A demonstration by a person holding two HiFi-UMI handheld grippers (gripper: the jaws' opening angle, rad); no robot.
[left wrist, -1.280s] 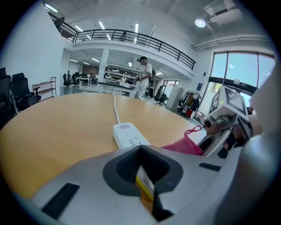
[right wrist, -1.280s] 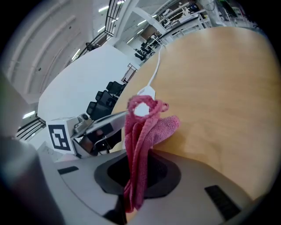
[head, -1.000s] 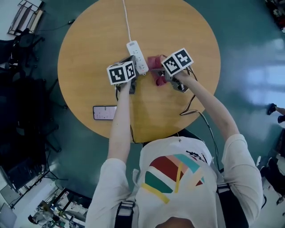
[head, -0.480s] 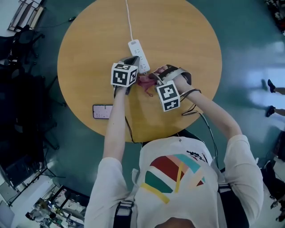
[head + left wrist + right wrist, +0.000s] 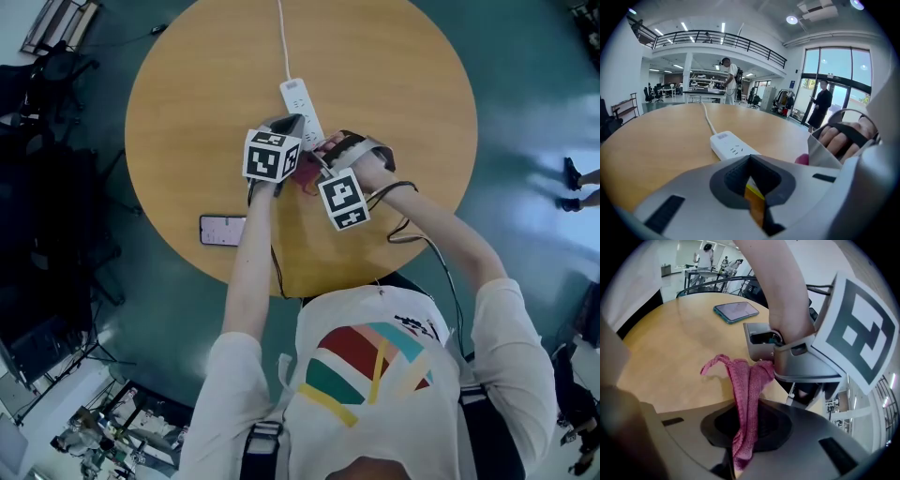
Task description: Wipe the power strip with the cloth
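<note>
The white power strip (image 5: 302, 110) lies on the round wooden table (image 5: 187, 94), its cord running to the far edge. In the left gripper view the power strip (image 5: 733, 146) lies just ahead of my left gripper (image 5: 750, 161), whose jaws are shut with nothing between them. My left gripper (image 5: 284, 126) sits at the strip's near end. My right gripper (image 5: 743, 414) is shut on the pink cloth (image 5: 743, 380), which hangs out toward the left gripper's body. From above, the cloth (image 5: 307, 174) shows between the two grippers, with my right gripper (image 5: 317, 169) pointing left.
A phone (image 5: 222, 230) lies face up near the table's left front edge, and the phone (image 5: 736, 310) also shows in the right gripper view. A black cable (image 5: 403, 225) trails off the table's right front edge. People stand far off in the hall behind the table.
My right gripper rolled over and swung left with the cloth, from right of the strip to close beside the left gripper. The left gripper edged slightly right.
</note>
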